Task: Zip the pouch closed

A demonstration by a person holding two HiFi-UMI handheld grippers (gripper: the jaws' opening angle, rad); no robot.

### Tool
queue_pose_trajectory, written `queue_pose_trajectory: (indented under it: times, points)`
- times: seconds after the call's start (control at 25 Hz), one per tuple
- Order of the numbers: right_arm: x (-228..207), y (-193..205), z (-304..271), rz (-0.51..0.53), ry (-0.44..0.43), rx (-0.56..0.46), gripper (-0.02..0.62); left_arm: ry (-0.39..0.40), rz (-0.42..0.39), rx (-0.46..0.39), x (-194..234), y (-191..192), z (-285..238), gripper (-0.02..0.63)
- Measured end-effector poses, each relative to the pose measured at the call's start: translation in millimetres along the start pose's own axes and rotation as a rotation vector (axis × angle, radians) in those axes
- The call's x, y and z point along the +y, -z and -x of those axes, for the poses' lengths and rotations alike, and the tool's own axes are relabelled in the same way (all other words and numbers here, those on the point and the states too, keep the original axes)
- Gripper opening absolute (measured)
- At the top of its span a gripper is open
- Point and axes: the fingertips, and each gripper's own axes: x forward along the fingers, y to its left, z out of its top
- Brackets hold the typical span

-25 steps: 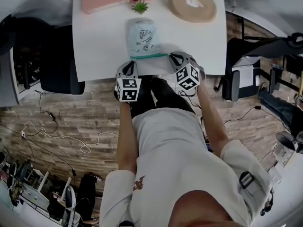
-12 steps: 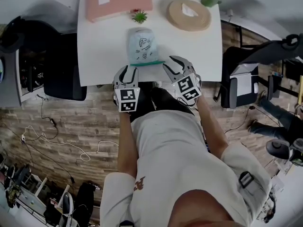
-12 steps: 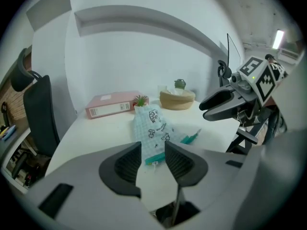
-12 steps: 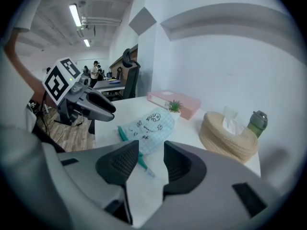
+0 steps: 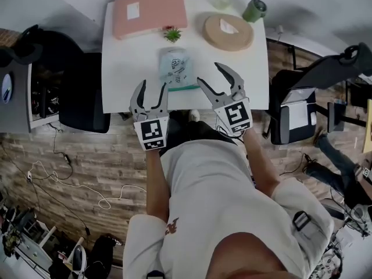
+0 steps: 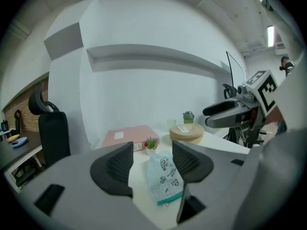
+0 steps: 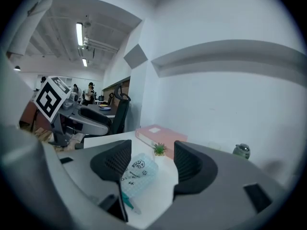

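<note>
A pale blue printed pouch (image 5: 174,66) lies flat on the white table (image 5: 128,68), its green zipper end (image 5: 183,88) towards the near edge. My left gripper (image 5: 152,88) hangs above that edge, left of the zipper end. My right gripper (image 5: 210,74) hangs to its right. Both are lifted off the table, and their jaws have just been opening with nothing between them. In the left gripper view the pouch (image 6: 164,175) shows through the gap of the left gripper (image 6: 152,163). The right gripper view shows the pouch (image 7: 135,173) below the right gripper (image 7: 152,163).
At the table's far side lie a pink box (image 5: 151,9), a small potted plant (image 5: 172,35), a round wooden disc (image 5: 228,31) and a green cup (image 5: 254,9). A black chair (image 5: 81,92) stands left of the table, another chair (image 5: 290,106) right of it.
Both grippers have risen from the pouch's zipper end, and their jaws have gone from shut to open. The pouch stays on the table.
</note>
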Motion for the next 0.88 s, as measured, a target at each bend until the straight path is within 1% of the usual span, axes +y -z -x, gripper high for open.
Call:
queue_pose_trajectory:
  times: [0.24,0.4,0.6,0.88]
  points:
    - [-11.6,-45.0,18.2,-0.011,0.048,-0.127,0.296,-0.044,-0.021,-0.129,3.0,-54.9,16.9,0.283]
    - [-18.0,-63.2,27.3,-0.011,0.081,-0.181,0.305,-0.052,-0.036,-0.19,-1.9,-78.8,26.9,0.299]
    - [-19.8,-76.1,38.1,-0.012,0.104,-0.225,0.305,-0.054,-0.056,-0.221,-6.9,-91.7,34.8,0.302]
    - [-17.0,-79.9,44.6,-0.006,0.116,-0.24,0.305,-0.046,-0.073,-0.241,-11.5,-99.9,40.5,0.302]
